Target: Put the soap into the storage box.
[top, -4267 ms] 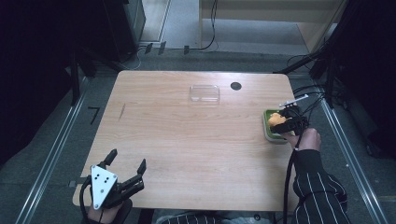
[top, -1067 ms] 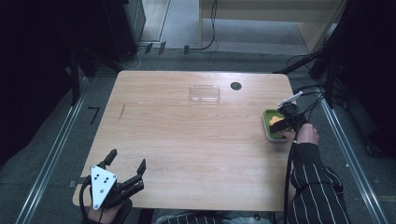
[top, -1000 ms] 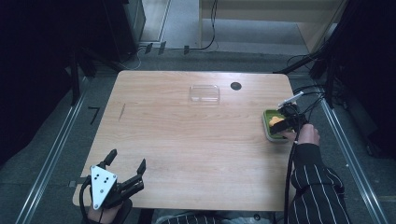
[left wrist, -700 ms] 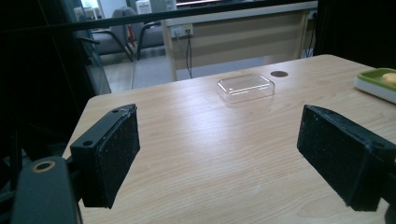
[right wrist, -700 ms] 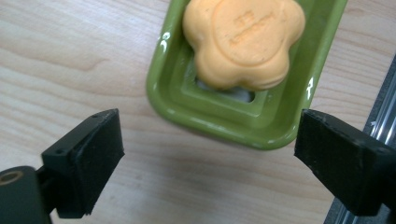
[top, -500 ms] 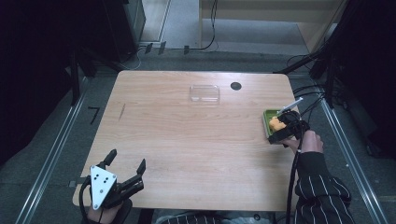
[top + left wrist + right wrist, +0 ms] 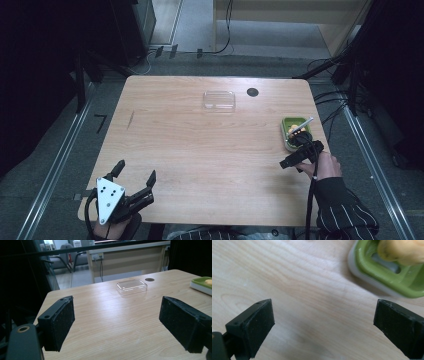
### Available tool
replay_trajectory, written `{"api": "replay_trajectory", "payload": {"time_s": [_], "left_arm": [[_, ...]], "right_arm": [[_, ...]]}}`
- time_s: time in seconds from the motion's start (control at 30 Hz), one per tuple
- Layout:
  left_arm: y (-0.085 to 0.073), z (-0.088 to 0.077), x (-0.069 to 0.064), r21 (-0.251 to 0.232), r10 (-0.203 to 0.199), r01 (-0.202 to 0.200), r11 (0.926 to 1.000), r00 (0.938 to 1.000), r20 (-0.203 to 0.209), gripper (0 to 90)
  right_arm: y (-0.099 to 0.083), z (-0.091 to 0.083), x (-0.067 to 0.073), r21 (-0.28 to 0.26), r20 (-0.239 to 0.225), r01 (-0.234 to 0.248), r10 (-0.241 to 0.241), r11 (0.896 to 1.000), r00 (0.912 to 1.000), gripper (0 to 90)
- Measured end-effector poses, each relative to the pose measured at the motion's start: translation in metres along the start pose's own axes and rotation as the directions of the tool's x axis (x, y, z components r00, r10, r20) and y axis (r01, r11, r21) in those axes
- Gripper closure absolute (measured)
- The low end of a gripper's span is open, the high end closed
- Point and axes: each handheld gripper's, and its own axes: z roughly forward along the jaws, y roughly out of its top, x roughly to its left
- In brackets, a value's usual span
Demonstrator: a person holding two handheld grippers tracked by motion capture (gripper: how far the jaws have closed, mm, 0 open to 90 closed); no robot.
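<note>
Both grippers [image 7: 134,181] [image 7: 295,159] empty; lettering unreadable.

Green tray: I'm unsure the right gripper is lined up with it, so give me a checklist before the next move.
1. Right gripper open: ok, jaws spread wide in the right gripper view.
2. Jaws empty: ok, bare wood between them.
3. Green tray between the jaws: not ok, it lies beyond them, off to one side.
4. Yellow item in the tray: ok.
5. Left gripper out of the way: ok, open at the table's near edge.
6. Clear lid away from the tray: ok.
</note>
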Motion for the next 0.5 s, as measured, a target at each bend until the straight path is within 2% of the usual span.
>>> {"api": "replay_trajectory", "payload": {"time_s": [0.27,0.5], "left_arm": [[0.000,0.000,0.000,0.002,0.003,-0.003,1.0000,1.0000,0.001,13.6],[0.000,0.000,0.000,0.003,0.005,-0.005,1.0000,1.0000,0.002,13.6]], "right_arm": [[-0.020,0.005,0.015,0.020,-0.006,0.053,-0.053,0.998,0.9986,3.3],[-0.037,0.008,0.025,0.016,-0.008,0.068,-0.067,0.998,0.9977,3.3]]}}
